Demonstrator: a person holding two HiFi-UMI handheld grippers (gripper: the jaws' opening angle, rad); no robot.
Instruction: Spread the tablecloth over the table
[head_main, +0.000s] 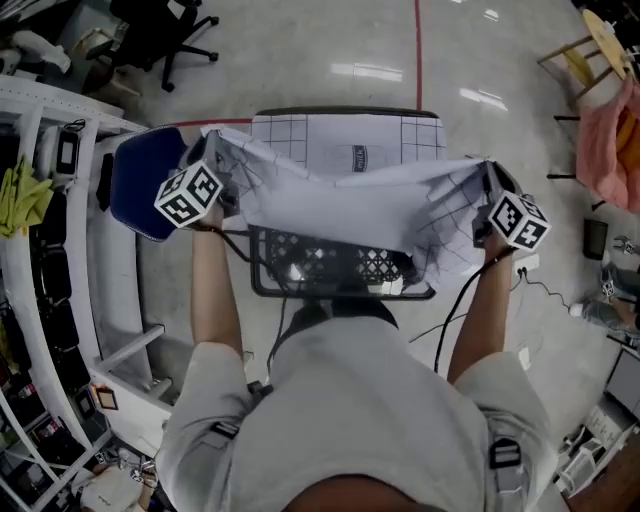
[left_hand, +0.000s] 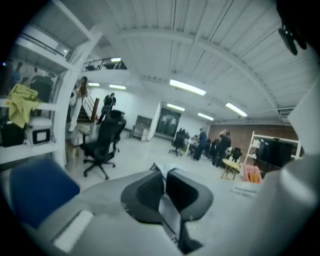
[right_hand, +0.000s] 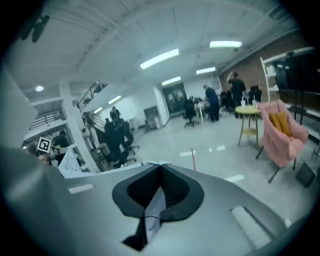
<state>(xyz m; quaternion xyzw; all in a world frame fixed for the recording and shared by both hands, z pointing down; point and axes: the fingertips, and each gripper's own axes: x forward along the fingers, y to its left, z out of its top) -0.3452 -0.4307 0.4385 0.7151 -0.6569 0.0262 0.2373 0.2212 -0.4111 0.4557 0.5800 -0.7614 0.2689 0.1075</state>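
Note:
A white tablecloth (head_main: 350, 200) with a thin dark grid hangs stretched between my two grippers and sags in the middle. Its far part lies flat on the table (head_main: 345, 111). My left gripper (head_main: 222, 170) pinches the cloth's left corner, and the left gripper view shows a strip of cloth (left_hand: 172, 212) clamped between the shut jaws (left_hand: 165, 176). My right gripper (head_main: 487, 185) holds the right corner, and the right gripper view shows a fold of cloth (right_hand: 154, 212) caught between its shut jaws (right_hand: 160, 172).
A black lattice crate (head_main: 330, 265) sits under the hanging cloth, close to the person. A blue chair seat (head_main: 140, 180) and white shelving (head_main: 50, 270) stand at the left. A pink cloth on a chair (head_main: 605, 140) is at the right. People stand far off (left_hand: 220, 147).

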